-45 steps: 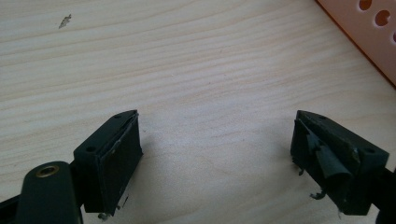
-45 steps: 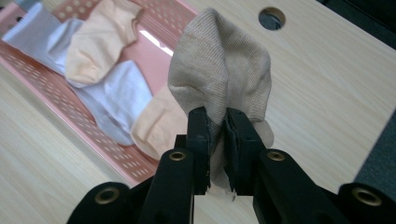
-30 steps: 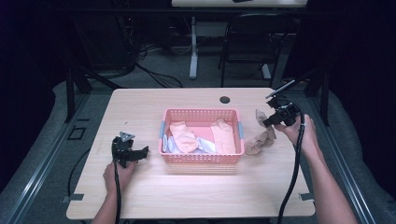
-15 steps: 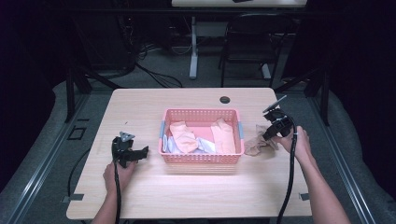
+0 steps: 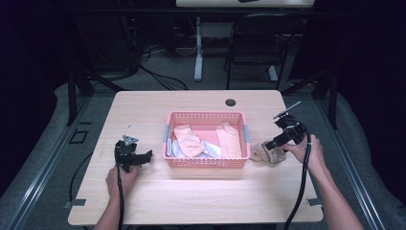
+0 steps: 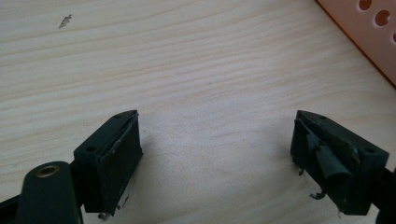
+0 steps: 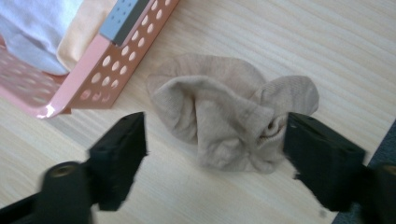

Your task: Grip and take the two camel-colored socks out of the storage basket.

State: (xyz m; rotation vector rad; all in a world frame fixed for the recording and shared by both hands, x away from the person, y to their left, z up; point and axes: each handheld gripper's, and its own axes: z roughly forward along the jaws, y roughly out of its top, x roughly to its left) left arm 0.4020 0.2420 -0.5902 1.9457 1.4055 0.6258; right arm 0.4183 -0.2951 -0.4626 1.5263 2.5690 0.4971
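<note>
- The beige sock (image 7: 233, 123) lay crumpled on the surface (image 5: 201, 196), just beside the right end of the pink basket (image 5: 207, 162), outside it and apart from the socks inside.
- The right claw (image 5: 274, 143) hung low over that sock; its jaws had just been opening and stood wide, one on each side of the cloth without pressing it, which reads as a release: the sock was probably being set aside from the basket.
- The left claw (image 5: 146, 155) rested on bare wood to the left of the basket, jaws wide and holding nothing, likely parked out of the way until needed.
- Inside the basket lay peach socks (image 5: 189, 143) and something white (image 5: 210, 149), heaped loosely, so the sorting looked unfinished.
</note>
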